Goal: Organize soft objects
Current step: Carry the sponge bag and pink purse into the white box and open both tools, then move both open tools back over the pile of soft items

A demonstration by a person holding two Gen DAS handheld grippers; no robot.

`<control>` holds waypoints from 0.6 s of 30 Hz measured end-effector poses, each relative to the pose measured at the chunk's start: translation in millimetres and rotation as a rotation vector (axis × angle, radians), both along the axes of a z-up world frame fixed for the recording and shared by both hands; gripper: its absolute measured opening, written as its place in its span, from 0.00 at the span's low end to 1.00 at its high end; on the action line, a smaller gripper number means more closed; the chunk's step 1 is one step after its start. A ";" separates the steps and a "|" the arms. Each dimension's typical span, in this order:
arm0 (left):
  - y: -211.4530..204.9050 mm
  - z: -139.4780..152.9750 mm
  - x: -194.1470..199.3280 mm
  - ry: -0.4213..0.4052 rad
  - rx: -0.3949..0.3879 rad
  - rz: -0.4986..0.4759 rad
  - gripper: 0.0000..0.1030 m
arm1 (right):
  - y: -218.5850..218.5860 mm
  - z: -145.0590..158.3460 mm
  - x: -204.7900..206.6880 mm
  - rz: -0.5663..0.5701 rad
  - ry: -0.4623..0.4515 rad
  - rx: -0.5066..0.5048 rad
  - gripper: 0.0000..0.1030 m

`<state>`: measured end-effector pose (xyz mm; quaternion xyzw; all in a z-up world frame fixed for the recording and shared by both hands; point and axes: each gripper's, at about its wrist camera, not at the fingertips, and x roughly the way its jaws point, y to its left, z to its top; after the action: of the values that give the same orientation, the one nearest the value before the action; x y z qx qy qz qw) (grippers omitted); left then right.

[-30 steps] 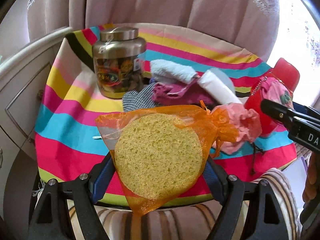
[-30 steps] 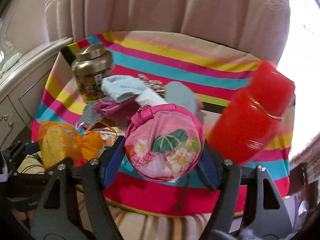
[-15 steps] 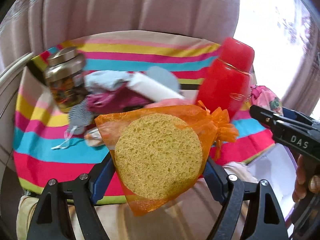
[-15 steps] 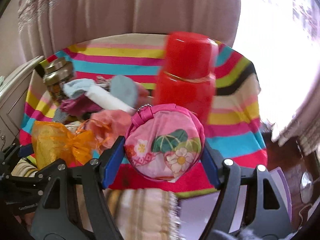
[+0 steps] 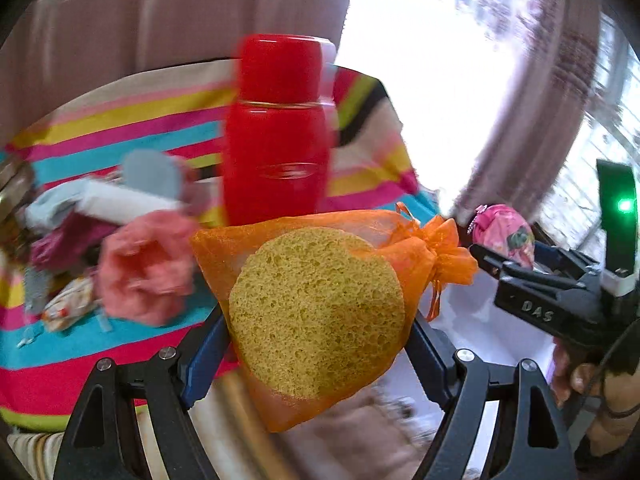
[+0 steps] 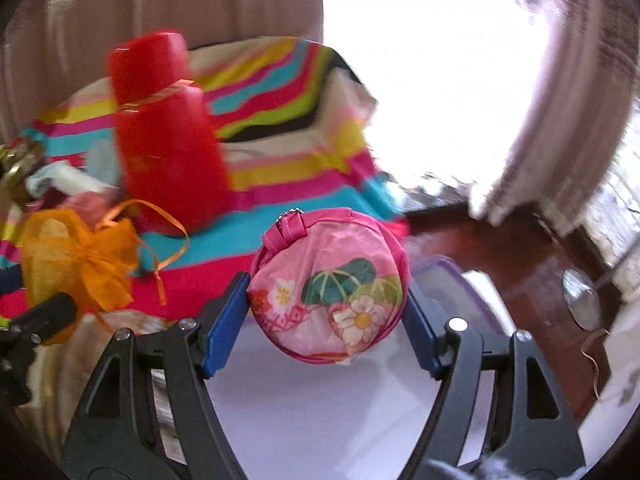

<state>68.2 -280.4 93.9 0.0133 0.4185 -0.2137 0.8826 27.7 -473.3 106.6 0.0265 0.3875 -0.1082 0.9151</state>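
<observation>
L gripper (image 5: 316, 320) is clamped on an orange mesh pouch (image 5: 320, 280), blue pads pressing its two sides, jaws fairly wide because the pouch is wide. Pouch is sheer organza, drawn shut w/ an orange ribbon bow at its right end; inside sits a round yellow sponge (image 5: 316, 312), coarse & full of small holes, w/ a bite-shaped notch on its upper right edge. Pouch hangs in the air off the table edge, bottom corner sagging below the pads.

R gripper (image 6: 328, 312) is closed on a round pink pouch (image 6: 328, 288), pads on its left & right rim. It's flat & disc-like, hot-pink piping round the edge, a pink tab w/ a small bead chain on top, printed w/ green leaves, a white flower w/ yellow centre & smaller blossoms. It is held over a white bin w/ a purple rim (image 6: 460, 280) standing on a dark reddish floor.

In the left wrist view the pink pouch shows at right in the R gripper, & a hand (image 5: 584, 384) grips that tool.

Behind, a table under a striped cloth (image 5: 100, 128) (pink, yellow, teal, red) carries a tall red flask (image 5: 276, 132), upright, & a blurred heap of soft things (image 5: 120, 232): a coral-pink fabric bundle, a white roll, magenta & pale blue pieces. Pinkish curtains (image 5: 160, 20) hang behind.
</observation>
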 end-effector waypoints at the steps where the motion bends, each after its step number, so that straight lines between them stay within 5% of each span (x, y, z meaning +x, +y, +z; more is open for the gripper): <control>1: -13.0 1.4 -3.3 0.003 -0.007 -0.022 0.80 | -10.0 -1.5 -4.1 -0.027 0.009 -0.005 0.73; 8: -72.2 -4.8 -0.6 0.080 -0.072 -0.172 0.84 | -55.6 -3.8 -23.2 -0.200 0.026 -0.064 0.87; 18: -66.2 -13.3 5.7 0.101 -0.070 -0.101 0.86 | -61.7 -4.4 -21.7 -0.238 0.036 -0.098 0.89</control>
<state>74.0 -346.6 80.6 -0.0072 0.4534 -0.2730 0.8484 6.0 -535.0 102.2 0.0255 0.3920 -0.2353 0.8890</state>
